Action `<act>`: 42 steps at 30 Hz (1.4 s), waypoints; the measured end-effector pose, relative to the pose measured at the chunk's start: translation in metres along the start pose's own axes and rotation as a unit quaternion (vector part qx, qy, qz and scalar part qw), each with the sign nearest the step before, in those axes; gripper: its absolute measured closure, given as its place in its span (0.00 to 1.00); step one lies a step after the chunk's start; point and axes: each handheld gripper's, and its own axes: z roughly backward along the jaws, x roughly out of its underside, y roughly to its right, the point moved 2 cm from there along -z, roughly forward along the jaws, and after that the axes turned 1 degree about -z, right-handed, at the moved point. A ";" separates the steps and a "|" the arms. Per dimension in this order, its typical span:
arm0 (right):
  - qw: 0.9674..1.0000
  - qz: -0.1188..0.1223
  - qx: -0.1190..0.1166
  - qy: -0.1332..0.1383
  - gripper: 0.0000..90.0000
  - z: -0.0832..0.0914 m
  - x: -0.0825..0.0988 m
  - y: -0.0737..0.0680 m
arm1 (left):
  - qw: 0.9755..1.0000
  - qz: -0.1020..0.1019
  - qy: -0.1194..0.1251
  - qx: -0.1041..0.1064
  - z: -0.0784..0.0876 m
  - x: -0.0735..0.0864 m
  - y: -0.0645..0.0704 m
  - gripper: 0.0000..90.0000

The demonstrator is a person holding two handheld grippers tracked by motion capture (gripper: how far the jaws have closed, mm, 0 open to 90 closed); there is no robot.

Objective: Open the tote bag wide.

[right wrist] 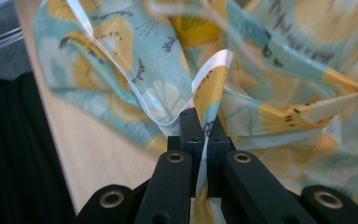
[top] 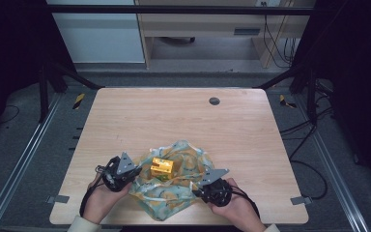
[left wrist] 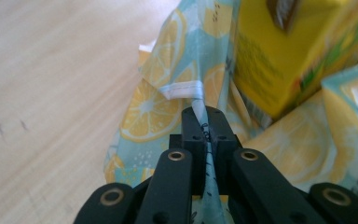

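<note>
A teal cloth point(top: 174, 186) printed with yellow lemon slices lies crumpled at the table's front middle. A yellow carton point(top: 162, 167) rests on it. My left gripper point(top: 134, 175) sits at the cloth's left edge, shut on a hemmed fold of the cloth point(left wrist: 186, 88); the yellow carton point(left wrist: 289, 51) looms just beyond the jaws. My right gripper point(top: 198, 188) is at the cloth's right edge, its jaws pinching a raised fold of cloth point(right wrist: 214, 84). A hand holds each gripper from below.
The light wooden table point(top: 174, 116) has a round dark grommet point(top: 214, 101) at the back. Metal rails run along both sides on the floor, and cables lie at the right. A desk frame stands behind the table.
</note>
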 end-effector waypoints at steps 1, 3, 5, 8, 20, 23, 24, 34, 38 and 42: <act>1.000 0.004 -0.003 -0.008 1.00 0.000 0.004 -0.002 | 1.000 -0.010 -0.016 -0.001 -0.002 0.003 0.000 0.99; 1.000 0.004 -0.006 -0.020 1.00 -0.002 0.011 -0.004 | 0.999 -0.009 -0.031 -0.002 -0.008 0.006 -0.002 0.99; 1.000 -0.003 -0.010 -0.026 1.00 -0.003 0.015 -0.003 | 0.999 -0.003 -0.038 -0.001 -0.014 0.009 -0.005 0.99; 0.999 -0.006 -0.014 -0.032 1.00 -0.005 0.017 0.000 | 0.999 0.001 -0.050 -0.005 -0.020 0.013 -0.010 0.99; 0.999 -0.015 -0.021 -0.044 1.00 -0.006 0.021 0.003 | 0.998 0.013 -0.066 -0.020 -0.025 0.019 -0.024 0.99; 0.999 -0.014 -0.022 -0.043 1.00 -0.006 0.022 0.004 | 0.997 0.015 -0.067 -0.023 -0.026 0.019 -0.026 1.00; 0.999 -0.014 -0.023 -0.044 1.00 -0.005 0.022 0.004 | 0.997 0.016 -0.069 -0.023 -0.026 0.019 -0.027 1.00; 0.999 -0.009 -0.020 -0.033 0.98 -0.002 0.022 0.004 | 0.998 0.025 -0.061 -0.026 -0.024 0.020 -0.029 0.98; 1.000 -0.001 -0.003 -0.007 0.70 0.005 0.016 0.002 | 0.999 0.032 -0.028 -0.029 -0.013 0.017 -0.025 0.80; 0.999 0.019 0.013 0.023 0.49 0.018 0.007 -0.003 | 0.998 0.039 0.007 -0.043 -0.003 0.011 -0.020 0.61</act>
